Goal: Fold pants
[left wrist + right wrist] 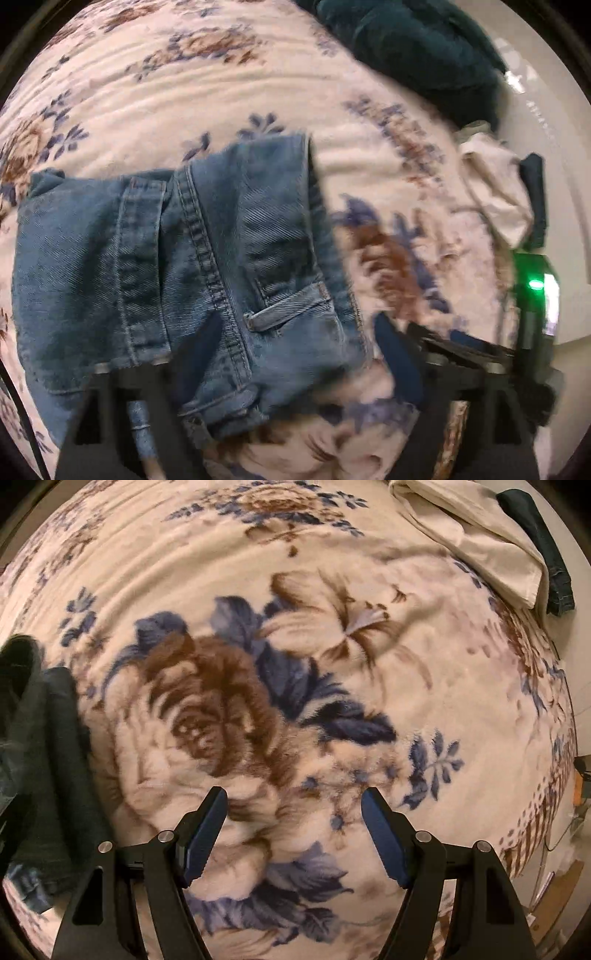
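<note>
Folded blue jeans [177, 258] lie on the floral blanket [184, 92] in the left wrist view, waistband and belt loop toward the camera. My left gripper [295, 332] is open just above the jeans' near right edge; its left finger [199, 350] is over the denim and its right finger [399, 362] is over the blanket. It holds nothing. My right gripper [295, 819] is open and empty above the bare blanket [369, 720]. No blue jeans show in the right wrist view.
A dark green garment [417, 48] lies at the far right, and dark cloth [40, 746] at the right view's left edge. A cream garment [480, 535] with a dark one [543, 542] lies far right. The other gripper's green light [535, 284] shows.
</note>
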{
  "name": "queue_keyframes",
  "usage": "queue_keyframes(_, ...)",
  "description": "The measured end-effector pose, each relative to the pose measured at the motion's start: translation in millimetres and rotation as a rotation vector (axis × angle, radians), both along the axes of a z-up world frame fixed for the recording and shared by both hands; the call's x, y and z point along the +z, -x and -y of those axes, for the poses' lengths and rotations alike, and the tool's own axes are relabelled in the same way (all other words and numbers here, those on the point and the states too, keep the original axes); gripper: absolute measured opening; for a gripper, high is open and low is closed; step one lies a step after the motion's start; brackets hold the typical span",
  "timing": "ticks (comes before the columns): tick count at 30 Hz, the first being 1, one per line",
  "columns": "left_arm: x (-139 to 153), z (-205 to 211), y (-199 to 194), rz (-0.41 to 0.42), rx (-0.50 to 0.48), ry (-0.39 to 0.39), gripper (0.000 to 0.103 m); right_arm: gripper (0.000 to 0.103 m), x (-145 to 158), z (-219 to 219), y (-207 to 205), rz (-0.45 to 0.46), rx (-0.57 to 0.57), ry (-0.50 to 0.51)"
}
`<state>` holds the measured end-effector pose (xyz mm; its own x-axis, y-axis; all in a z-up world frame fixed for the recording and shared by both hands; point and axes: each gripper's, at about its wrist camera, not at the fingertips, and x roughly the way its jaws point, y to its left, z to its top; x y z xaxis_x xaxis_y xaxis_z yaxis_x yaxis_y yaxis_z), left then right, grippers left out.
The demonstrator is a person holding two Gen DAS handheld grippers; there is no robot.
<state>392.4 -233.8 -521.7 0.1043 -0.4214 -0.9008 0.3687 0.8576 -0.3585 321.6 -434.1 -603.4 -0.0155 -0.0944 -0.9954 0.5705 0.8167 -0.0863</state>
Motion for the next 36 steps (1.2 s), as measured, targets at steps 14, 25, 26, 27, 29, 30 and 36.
queue_keyframes(14,27.2,-172.6,-22.4,0.083,0.419,-0.235,0.089,0.077,46.2,-39.9,-42.6,0.25,0.063,-0.377)
queue_keyframes(25,-9.9,-225.8,-31.2,-0.003,0.538,-0.262,0.089,0.029,-7.7,-85.4,-110.7,0.188,0.264,-0.463)
queue_keyframes(26,-9.5,-224.6,-32.0,-0.004,0.537,-0.259,0.089,0.015,3.2,-91.9,-107.4,0.197,0.305,-0.405)
queue_keyframes(27,-8.9,-221.9,-33.5,-0.004,0.534,-0.257,0.089,0.013,17.0,-96.4,-101.9,0.221,0.331,-0.373)
queue_keyframes(29,-5.1,-218.4,-37.7,-0.006,0.528,-0.242,0.089,0.013,42.0,-92.0,-91.7,0.271,0.325,-0.324)
queue_keyframes(30,-1.5,-216.6,-40.1,0.0,0.527,-0.233,0.089,0.013,51.7,-84.3,-86.4,0.286,0.301,-0.311)
queue_keyframes(36,13.5,-208.3,-69.8,0.004,0.526,-0.136,0.088,0.013,28.6,-31.6,-73.9,0.2,0.145,-0.3)
